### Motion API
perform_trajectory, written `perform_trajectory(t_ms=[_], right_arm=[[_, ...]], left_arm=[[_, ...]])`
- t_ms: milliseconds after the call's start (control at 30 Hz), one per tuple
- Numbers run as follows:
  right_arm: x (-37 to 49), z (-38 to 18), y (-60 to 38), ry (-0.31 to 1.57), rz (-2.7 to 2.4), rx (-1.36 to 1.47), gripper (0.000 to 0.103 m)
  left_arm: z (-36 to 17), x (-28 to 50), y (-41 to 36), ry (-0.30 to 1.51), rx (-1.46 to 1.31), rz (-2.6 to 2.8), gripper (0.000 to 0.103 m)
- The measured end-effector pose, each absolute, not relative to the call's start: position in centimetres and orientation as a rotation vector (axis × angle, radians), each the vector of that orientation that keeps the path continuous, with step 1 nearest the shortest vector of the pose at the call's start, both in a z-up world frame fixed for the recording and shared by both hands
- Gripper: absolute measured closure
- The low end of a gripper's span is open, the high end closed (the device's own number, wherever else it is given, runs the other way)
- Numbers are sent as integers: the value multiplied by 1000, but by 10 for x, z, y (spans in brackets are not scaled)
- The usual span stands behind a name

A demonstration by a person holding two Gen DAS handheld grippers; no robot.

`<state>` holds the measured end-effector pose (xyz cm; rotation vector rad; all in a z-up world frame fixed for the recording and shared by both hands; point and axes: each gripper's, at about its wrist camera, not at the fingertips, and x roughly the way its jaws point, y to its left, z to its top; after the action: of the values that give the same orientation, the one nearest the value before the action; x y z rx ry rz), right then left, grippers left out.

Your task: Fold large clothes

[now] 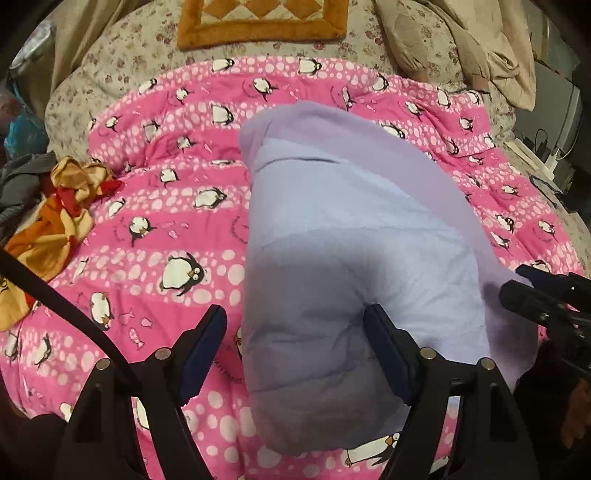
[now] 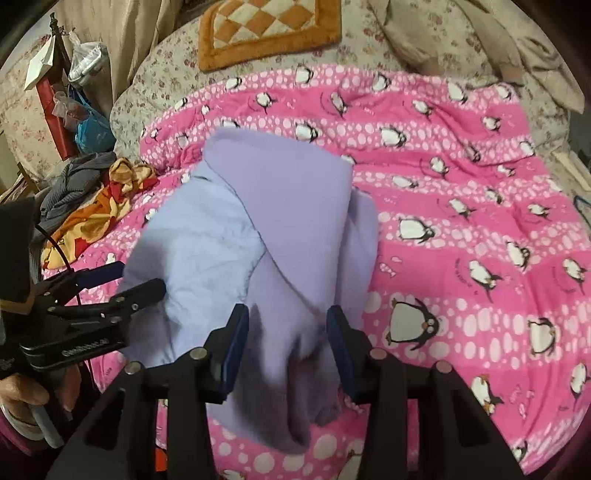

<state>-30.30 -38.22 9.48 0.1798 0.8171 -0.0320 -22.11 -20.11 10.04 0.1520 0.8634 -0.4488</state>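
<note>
Below my left wrist camera, my left gripper [image 1: 295,343] stands with its jaws wide apart, released, and the near end of the lavender garment [image 1: 332,258] bulges up between them. The right pad [image 1: 384,347] touches the fabric's side; the left pad sits clear of it, over the pink penguin quilt [image 1: 166,221]. The garment runs away from me across the quilt in a folded heap, pale blue lining showing along the middle. My right gripper [image 1: 532,291] pokes in from the right edge, just beside the garment's hem. A crumpled orange and red cloth [image 1: 62,210] lies well off to the left, and an orange checked mat [image 1: 262,22] sits beyond the quilt on the floral bedspread [image 1: 122,62].

From my right wrist camera, my right gripper [image 2: 288,347] holds a bunched fold of the lavender garment [image 2: 280,221] between its jaws, clenched on the cloth, with both pads against it. The rest of the garment spreads ahead and to the left over the pink penguin quilt [image 2: 461,221]. My left gripper [image 2: 133,280] reaches in from the left, its fingers at the garment's pale blue edge; my left hand [image 2: 26,391] shows at the lower left corner.
</note>
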Motion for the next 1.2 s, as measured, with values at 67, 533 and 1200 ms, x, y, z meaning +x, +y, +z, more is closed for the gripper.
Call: perform_trajectory(t_ms=[67, 533, 1200], right_arm=[[-310, 103, -377, 786, -42, 203, 40], [-310, 101, -370, 797, -102, 313, 20], [-304, 105, -358, 742, -147, 242, 15]], left_arm=[[104, -223, -199, 852, 147, -435, 56], [138, -240, -187, 682, 156, -372, 58], [134, -237, -186, 677, 138, -361, 58]])
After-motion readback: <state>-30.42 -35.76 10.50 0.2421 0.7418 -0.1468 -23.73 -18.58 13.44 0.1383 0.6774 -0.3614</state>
